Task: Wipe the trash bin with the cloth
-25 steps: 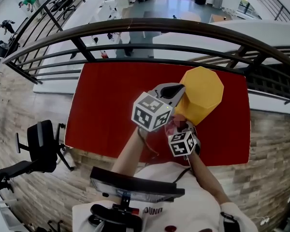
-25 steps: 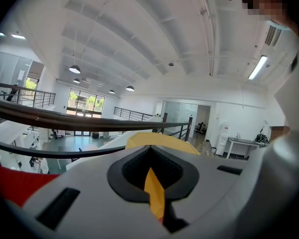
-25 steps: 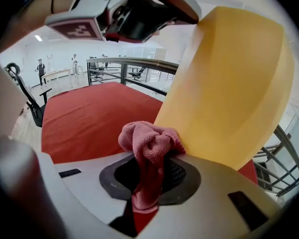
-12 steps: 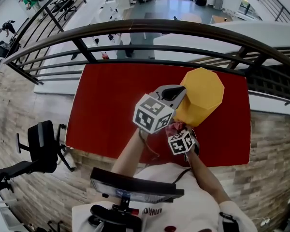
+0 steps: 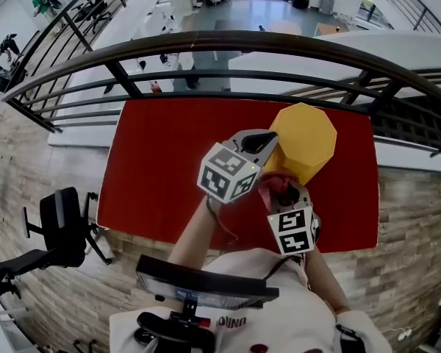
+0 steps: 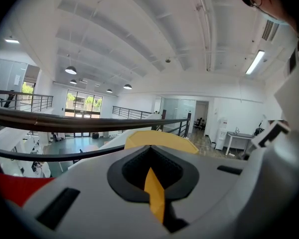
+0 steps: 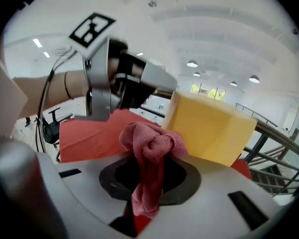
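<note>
The yellow, many-sided plastic trash bin (image 5: 306,140) stands on the far right part of the counter, a flat yellow face turned up toward the head camera and smooth, plain side walls showing in the right gripper view. The pink-red knitted cloth (image 7: 150,151) is bunched into a knot-like wad just beyond the tongs that carry it, and that wad sits right against the bin's near side wall, low down. The right gripper (image 5: 285,194) has its tongs closed on the cloth, a tail of which hangs down through the gap between them. The left gripper (image 5: 269,140) meets the bin at its left edge, its tongs clamped narrow on a thin yellow strip of the bin's wall. The 2 grippers are close together at the bin's near-left side. The counter (image 5: 162,164) is covered in plain red and carries only the bin. Behind it runs a dark metal railing (image 5: 206,46) with curved bars, past which a lower storey with small figures of people shows. The floor (image 5: 419,219) has a pale brick pattern, and a black office chair (image 5: 62,223) stands left of the counter. Overhead is a white ceiling (image 6: 139,39) with round lamps.
</note>
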The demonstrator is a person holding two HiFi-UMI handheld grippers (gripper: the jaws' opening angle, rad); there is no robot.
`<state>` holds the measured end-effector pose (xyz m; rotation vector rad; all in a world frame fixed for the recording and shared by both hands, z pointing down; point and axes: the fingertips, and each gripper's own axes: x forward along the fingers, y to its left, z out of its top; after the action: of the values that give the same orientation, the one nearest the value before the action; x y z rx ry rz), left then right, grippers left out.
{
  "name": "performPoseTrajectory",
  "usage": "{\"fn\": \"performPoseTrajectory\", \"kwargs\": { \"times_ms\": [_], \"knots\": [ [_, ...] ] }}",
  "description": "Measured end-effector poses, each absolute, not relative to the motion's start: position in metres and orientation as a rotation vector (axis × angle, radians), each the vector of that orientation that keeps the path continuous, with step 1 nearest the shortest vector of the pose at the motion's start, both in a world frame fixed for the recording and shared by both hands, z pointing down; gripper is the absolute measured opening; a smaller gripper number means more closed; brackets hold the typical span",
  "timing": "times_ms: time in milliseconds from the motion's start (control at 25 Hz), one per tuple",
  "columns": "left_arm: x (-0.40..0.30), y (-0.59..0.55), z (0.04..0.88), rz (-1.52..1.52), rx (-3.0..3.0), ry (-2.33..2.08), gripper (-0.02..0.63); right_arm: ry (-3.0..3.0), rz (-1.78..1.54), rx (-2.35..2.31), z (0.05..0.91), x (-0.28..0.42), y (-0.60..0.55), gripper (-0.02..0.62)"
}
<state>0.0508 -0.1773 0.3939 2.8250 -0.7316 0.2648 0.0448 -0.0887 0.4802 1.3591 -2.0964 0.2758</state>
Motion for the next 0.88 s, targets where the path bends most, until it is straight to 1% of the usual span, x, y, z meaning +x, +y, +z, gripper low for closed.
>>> {"fn": "performPoseTrajectory", "kwargs": {
  "times_ms": [160,280,560,680,880],
  "knots": [
    [0.048,-0.181,0.389,0.243,2.824,-0.771,-0.005,-2.141,0.157,1.497,0.423,0.054,-0.093,0.064],
    [0.049,-0.181,0.384,0.224,2.829,-0.766,-0.005,-2.107,0.102,1.576,0.412,0.066,-0.099,0.064],
    [0.056,-0.176,0.389,0.233,2.817,-0.73,-0.005,-2.044,0.138,1.515,0.456,0.064,-0.106,0.064],
    [0.056,-0.177,0.389,0.209,2.798,-0.722,-0.005,-2.007,0.147,1.447,0.489,0.058,-0.104,0.064],
    [0.056,-0.177,0.387,0.194,2.789,-0.724,-0.005,-1.966,0.252,1.36,0.542,0.05,-0.101,0.064]
  ]
}}
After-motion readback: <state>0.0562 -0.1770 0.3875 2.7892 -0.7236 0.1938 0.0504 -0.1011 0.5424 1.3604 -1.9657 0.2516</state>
